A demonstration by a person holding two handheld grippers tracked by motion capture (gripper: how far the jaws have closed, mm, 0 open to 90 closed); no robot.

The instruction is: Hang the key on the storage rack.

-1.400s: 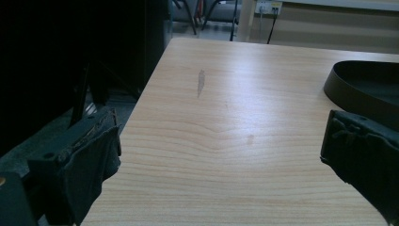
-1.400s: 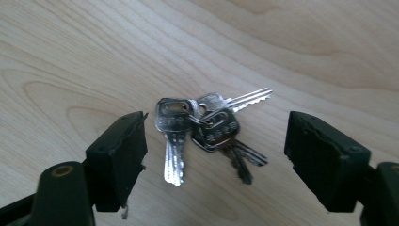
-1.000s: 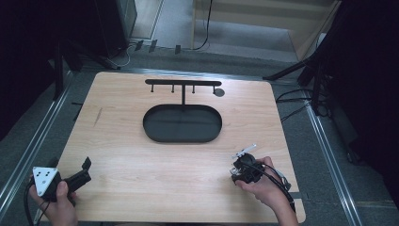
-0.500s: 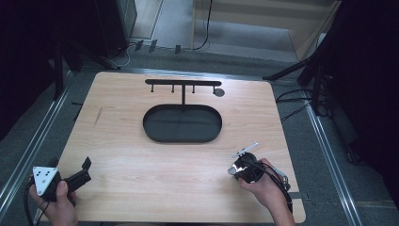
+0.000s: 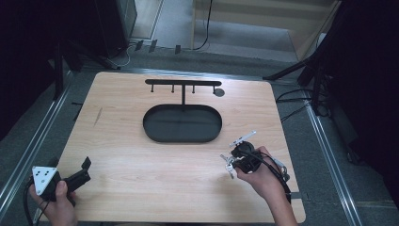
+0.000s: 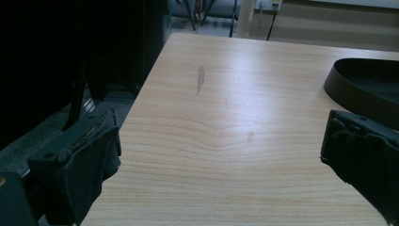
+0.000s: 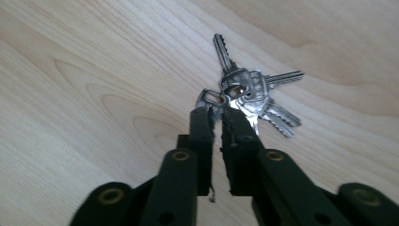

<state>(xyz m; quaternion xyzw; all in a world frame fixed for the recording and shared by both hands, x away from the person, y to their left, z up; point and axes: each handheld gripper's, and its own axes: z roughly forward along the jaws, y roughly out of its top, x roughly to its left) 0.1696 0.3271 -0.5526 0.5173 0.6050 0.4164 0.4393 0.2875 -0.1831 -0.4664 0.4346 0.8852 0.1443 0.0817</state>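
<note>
A bunch of silver keys (image 7: 251, 92) lies fanned out on the wooden table, at the front right in the high view (image 5: 228, 165). My right gripper (image 7: 215, 112) points down at it, and its two black jaws are pinched together on the ring end of the bunch. From above, the right gripper (image 5: 233, 162) sits in a hand near the table's front right. My left gripper (image 5: 86, 170) rests at the front left corner, held in the other hand. Its jaws stand wide apart with nothing between them (image 6: 221, 141).
A black oval tray (image 5: 150, 129) lies in the middle of the table, its rim also at the right of the left gripper view (image 6: 353, 80). Behind it stands a black rack with hooks (image 5: 182, 83). Cables and stands crowd the floor to the right.
The right hand and its gripper shifted slightly over the keys, staying at the front right. The left gripper has not moved.
</note>
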